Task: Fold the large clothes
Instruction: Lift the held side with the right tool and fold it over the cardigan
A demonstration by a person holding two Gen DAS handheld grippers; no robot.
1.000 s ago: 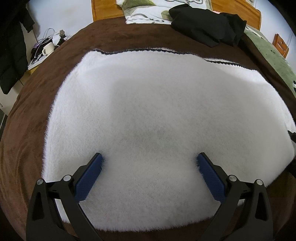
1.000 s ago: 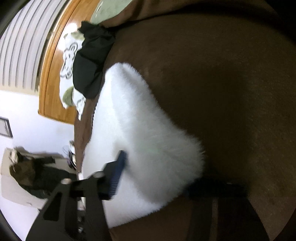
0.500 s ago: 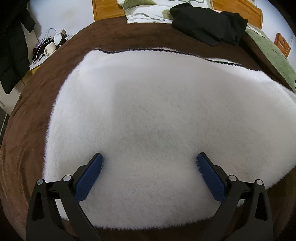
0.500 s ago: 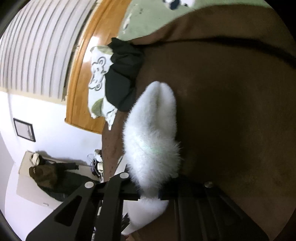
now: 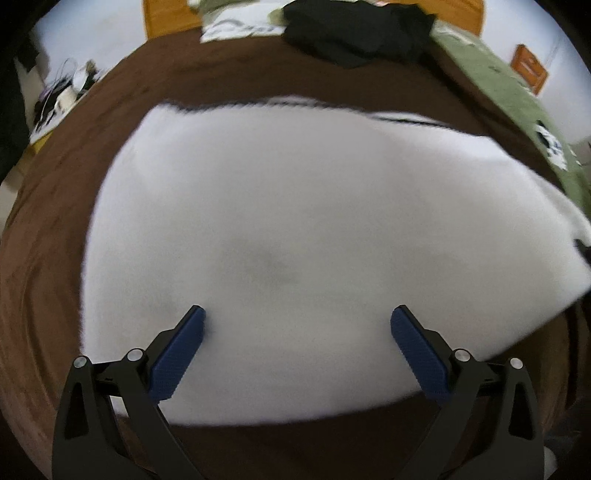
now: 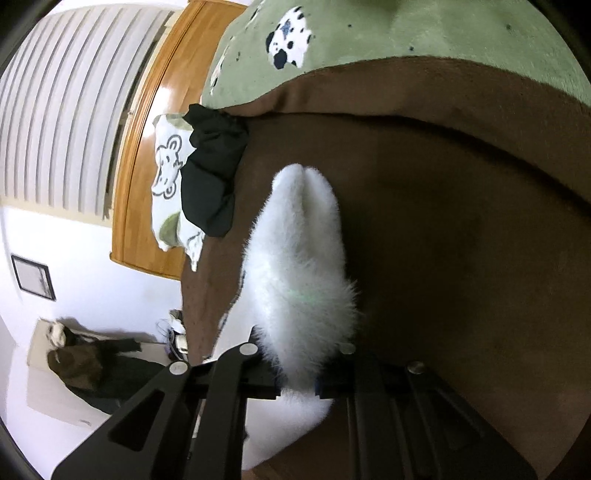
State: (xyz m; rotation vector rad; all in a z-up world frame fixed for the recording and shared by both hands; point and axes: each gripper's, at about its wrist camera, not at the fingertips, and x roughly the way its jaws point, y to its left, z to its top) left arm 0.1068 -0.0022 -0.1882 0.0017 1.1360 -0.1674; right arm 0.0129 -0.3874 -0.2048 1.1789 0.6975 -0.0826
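A large white fluffy garment [image 5: 295, 229] lies spread on the brown bedspread [image 5: 48, 258]. My left gripper [image 5: 297, 325] is open, its blue pads [image 5: 177, 354] hovering over the garment's near part, holding nothing. My right gripper [image 6: 299, 373] is shut on an edge of the white garment [image 6: 299, 266], which is lifted into a folded ridge above the brown bedspread [image 6: 461, 258]. The right fingertips are hidden by the fur.
A black garment [image 5: 354, 29] and a patterned pillow [image 5: 236, 26] lie by the wooden headboard [image 5: 162, 18]. A green blanket [image 5: 517, 99] covers the bed's right side. A cluttered nightstand [image 5: 62, 99] stands at the left. Dark coats [image 6: 85, 365] hang on the wall.
My right gripper closed on the garment's edge and lifted it, tilting upward. My left gripper drew back slightly and stayed open; the garment's right side has shifted.
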